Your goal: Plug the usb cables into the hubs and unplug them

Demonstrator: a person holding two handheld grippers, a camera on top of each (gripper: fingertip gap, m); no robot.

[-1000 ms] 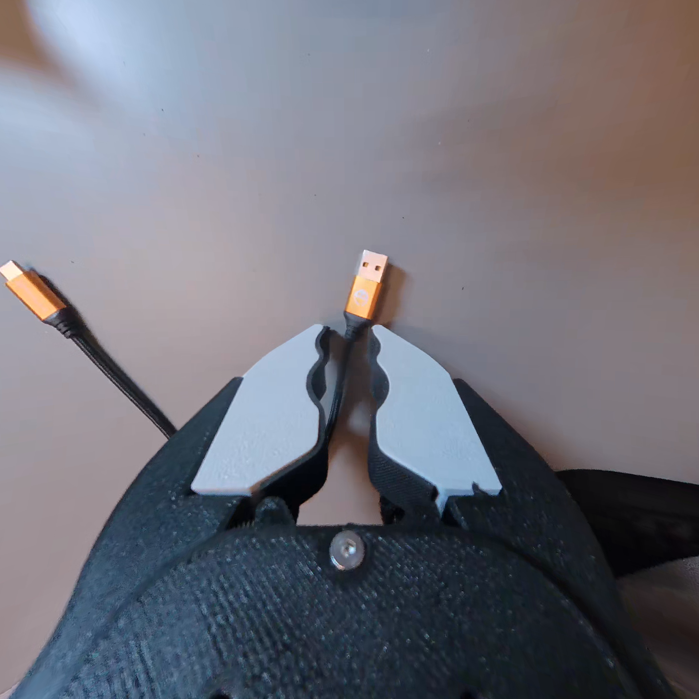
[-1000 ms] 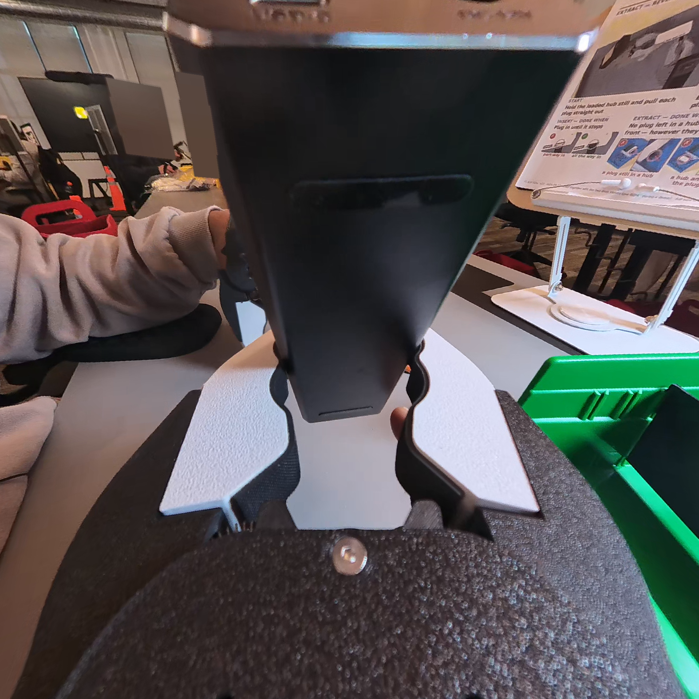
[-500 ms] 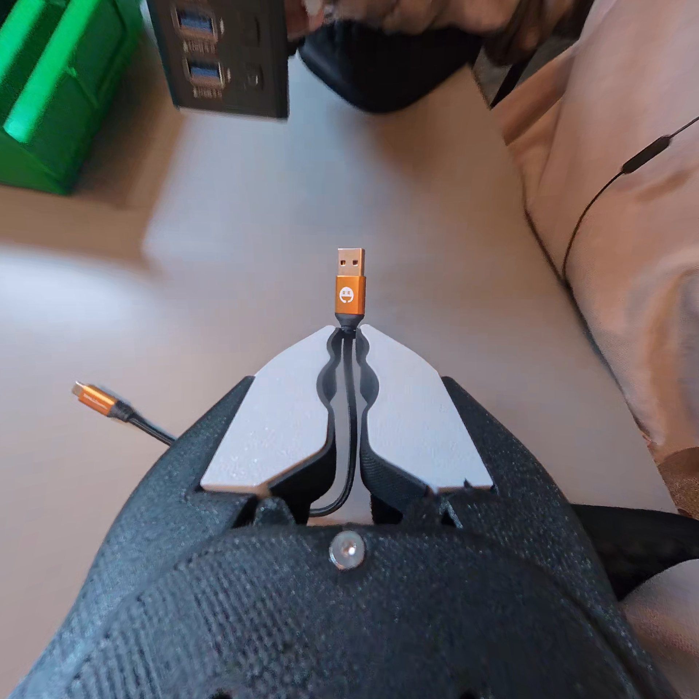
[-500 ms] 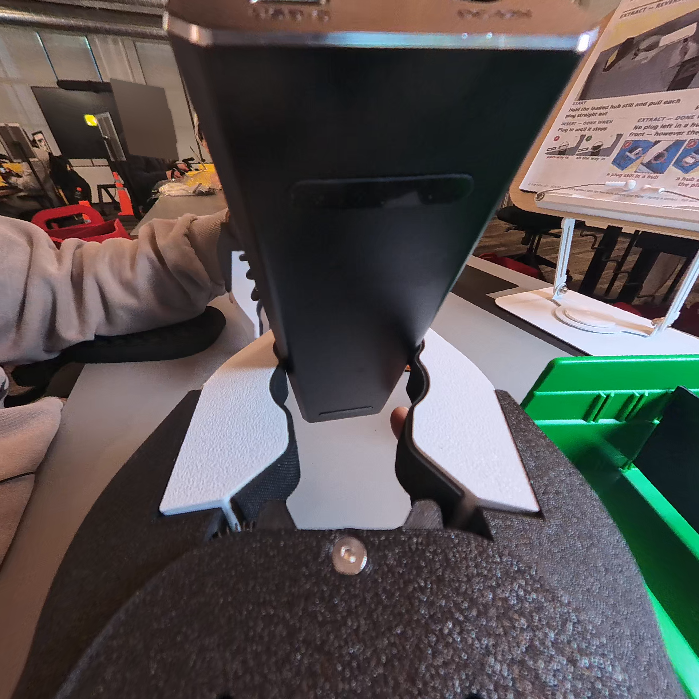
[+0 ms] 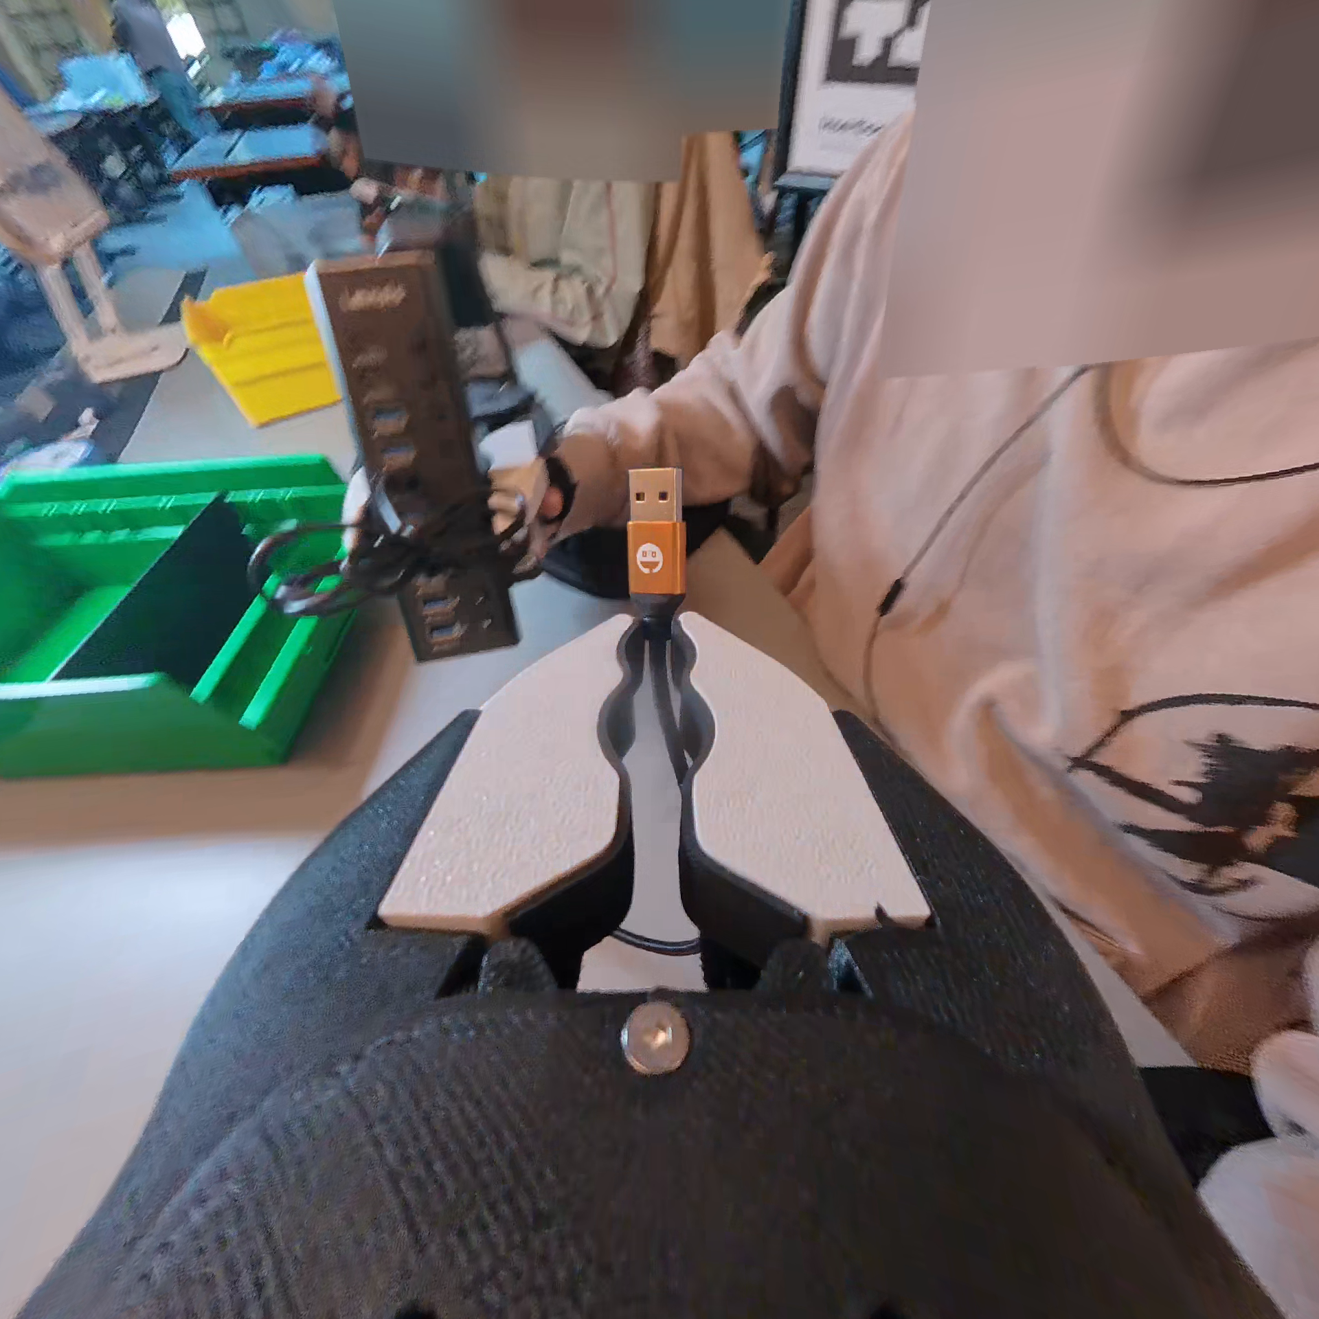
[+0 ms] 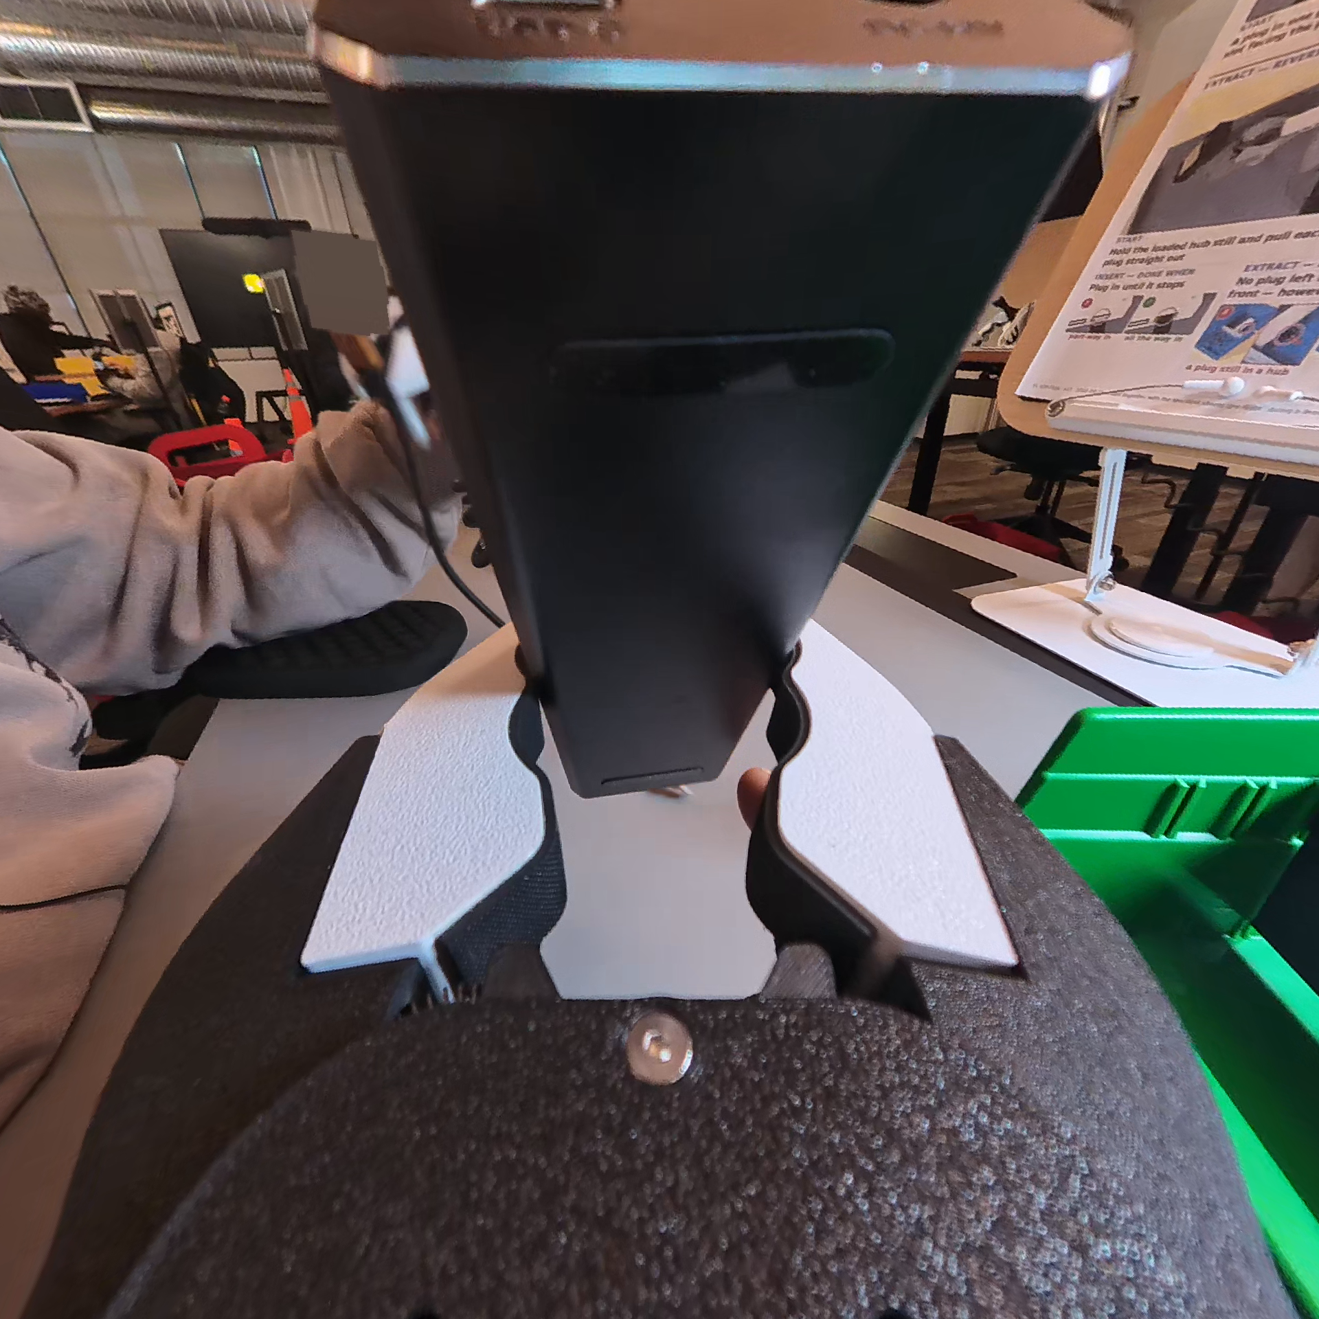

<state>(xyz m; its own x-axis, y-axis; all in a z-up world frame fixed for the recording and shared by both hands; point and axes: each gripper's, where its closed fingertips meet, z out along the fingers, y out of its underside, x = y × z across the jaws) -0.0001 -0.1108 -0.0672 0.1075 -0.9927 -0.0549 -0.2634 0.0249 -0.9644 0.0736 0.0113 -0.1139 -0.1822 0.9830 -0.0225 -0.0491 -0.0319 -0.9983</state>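
Observation:
My left gripper (image 5: 655, 628) is shut on the black cable just behind an orange USB-A plug (image 5: 655, 542). The plug sticks out past the fingertips, raised off the table. Ahead and to the left, the black USB hub (image 5: 410, 442) stands upright in the other gripper, its ports facing me and a dark cable (image 5: 335, 564) hanging by it. In the right wrist view my right gripper (image 6: 660, 678) is shut on the hub's lower end (image 6: 685, 428). The hub's plain black back fills the view and hides its ports. My left gripper shows only as a pale blur (image 6: 407, 389) behind the hub.
A green bin (image 5: 157, 599) stands on the grey table left of the hub, also at the right wrist view's right edge (image 6: 1178, 842). A yellow bin (image 5: 264, 342) sits farther back. An instruction sheet on a white stand (image 6: 1185, 300) is at the right. A person's sleeve (image 6: 178, 542) rests on a black pad (image 6: 328, 649).
My left gripper closed on the cable, lifted the plug off the table and swung up toward the hub. The right gripper kept the hub nearly still.

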